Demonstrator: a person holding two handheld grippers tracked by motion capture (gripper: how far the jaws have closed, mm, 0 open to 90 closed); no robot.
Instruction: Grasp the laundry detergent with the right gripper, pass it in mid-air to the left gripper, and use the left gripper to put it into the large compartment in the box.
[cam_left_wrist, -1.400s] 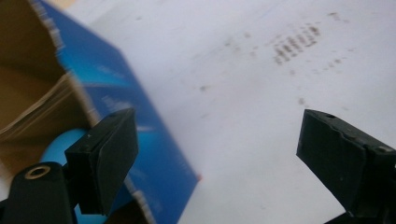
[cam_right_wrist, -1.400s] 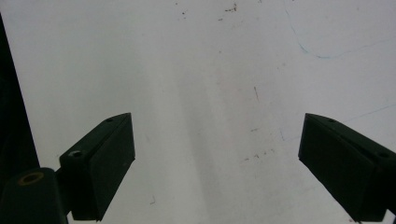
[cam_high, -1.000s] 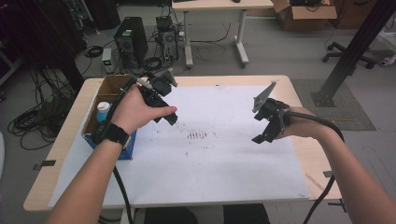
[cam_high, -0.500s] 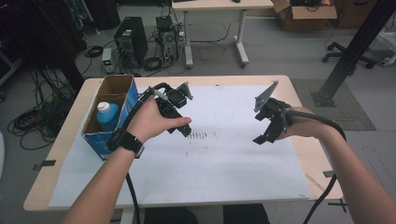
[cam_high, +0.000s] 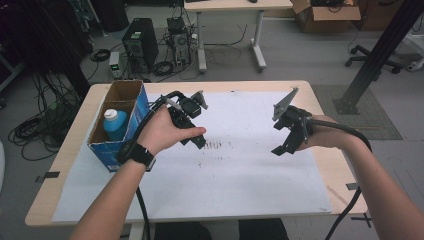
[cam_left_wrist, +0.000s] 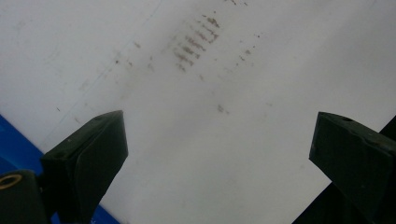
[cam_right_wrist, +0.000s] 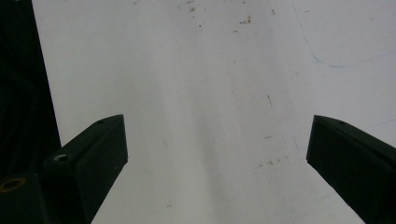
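Both grippers are empty and hang above the white sheet (cam_high: 240, 190) that covers the table (cam_high: 65, 165), so the work looks to be between grasps. The left gripper (cam_high: 192, 132) hovers over the sheet's middle, tipped down toward the brown smudges (cam_high: 214, 145); its own view shows the jaws spread wide with nothing but stained paper between them. The right gripper (cam_high: 286, 135) is held over the sheet's right half, jaws likewise wide apart over bare paper. The nearest thing to handle is the bottle (cam_high: 115, 125), blue with a white cap, standing upright inside the open box (cam_high: 100, 150) at the table's left edge, near the far-left corner. Boxed like that, it can only be taken from above by its cap or shoulders. It lies just left of the left gripper, behind the wrist and not in line with the jaws; the right gripper is well apart from it, across the sheet.
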